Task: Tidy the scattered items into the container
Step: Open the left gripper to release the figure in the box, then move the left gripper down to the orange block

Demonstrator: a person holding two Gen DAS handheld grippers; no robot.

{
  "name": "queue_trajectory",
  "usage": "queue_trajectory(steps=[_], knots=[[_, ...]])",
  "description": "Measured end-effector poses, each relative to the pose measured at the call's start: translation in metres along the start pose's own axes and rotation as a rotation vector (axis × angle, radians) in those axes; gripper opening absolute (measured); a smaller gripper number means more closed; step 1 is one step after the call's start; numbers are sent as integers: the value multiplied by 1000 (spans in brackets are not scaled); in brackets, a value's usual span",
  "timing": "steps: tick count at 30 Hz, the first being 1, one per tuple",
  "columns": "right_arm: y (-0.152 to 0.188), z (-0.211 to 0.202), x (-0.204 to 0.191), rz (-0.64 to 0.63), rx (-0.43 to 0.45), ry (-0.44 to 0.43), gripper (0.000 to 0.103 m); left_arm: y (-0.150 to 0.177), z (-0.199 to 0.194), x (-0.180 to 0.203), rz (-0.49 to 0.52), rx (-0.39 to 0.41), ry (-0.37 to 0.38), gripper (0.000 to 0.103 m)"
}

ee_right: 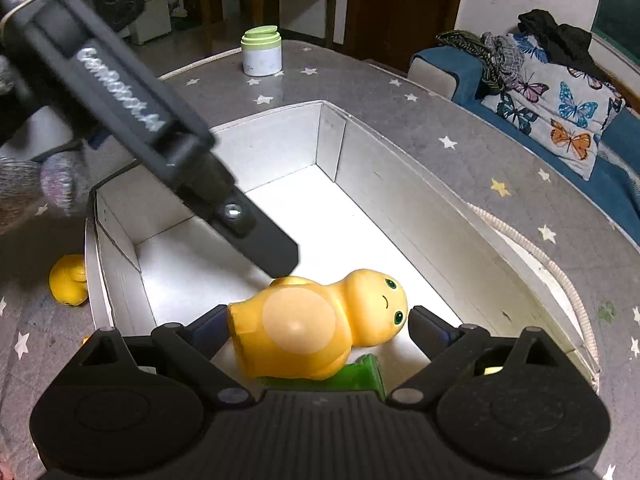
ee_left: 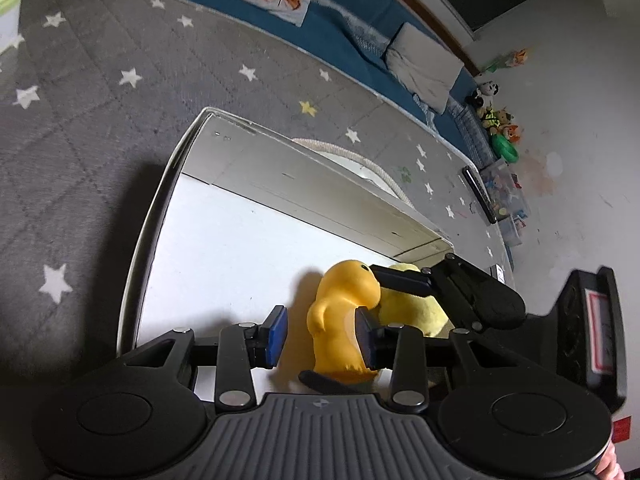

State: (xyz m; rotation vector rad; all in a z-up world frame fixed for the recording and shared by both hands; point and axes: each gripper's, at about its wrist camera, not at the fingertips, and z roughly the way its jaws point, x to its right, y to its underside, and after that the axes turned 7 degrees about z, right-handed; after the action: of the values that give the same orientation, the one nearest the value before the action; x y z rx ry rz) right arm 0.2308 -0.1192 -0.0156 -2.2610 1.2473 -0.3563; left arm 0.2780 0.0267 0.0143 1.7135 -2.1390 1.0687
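A white cardboard box (ee_left: 168,200) (ee_right: 400,168) stands open on the grey star-patterned surface. An orange-yellow rubber toy figure (ee_left: 344,320) (ee_right: 320,324) lies inside it on the white floor. My left gripper (ee_left: 322,334) is open and straddles the toy's body, with a gap at its left pad. My right gripper (ee_right: 316,324) is open with the toy lying between its fingers, which do not press it. A paler yellow plush toy (ee_left: 416,304) lies beside it. A green item (ee_right: 360,372) lies under the figure. Another yellow toy (ee_right: 68,280) lies outside the box.
A white jar with a green lid (ee_right: 262,52) stands on the far side of the mat. A blue sofa with butterfly cushions (ee_right: 560,112) runs along the edge. A clear bin of small toys (ee_left: 504,196) and plush toys (ee_left: 500,124) sit by the wall.
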Motion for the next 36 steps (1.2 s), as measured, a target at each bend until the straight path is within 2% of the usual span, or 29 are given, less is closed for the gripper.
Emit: queue_trajectory(steps=[13,21,29,36], knots=[[9,-17,-4,12,42,35,100,42,-52,25,50,137,-56,39],[23,-59,-16,6,164,68,100,77,-73,37,75,198,-92,39],[57,-105,-42,5,295,31,100,116,-80,45,95,218,-119,39],[88,-112,-86,-51,331,-10,100,137,-79,34,45,232,-116,39]])
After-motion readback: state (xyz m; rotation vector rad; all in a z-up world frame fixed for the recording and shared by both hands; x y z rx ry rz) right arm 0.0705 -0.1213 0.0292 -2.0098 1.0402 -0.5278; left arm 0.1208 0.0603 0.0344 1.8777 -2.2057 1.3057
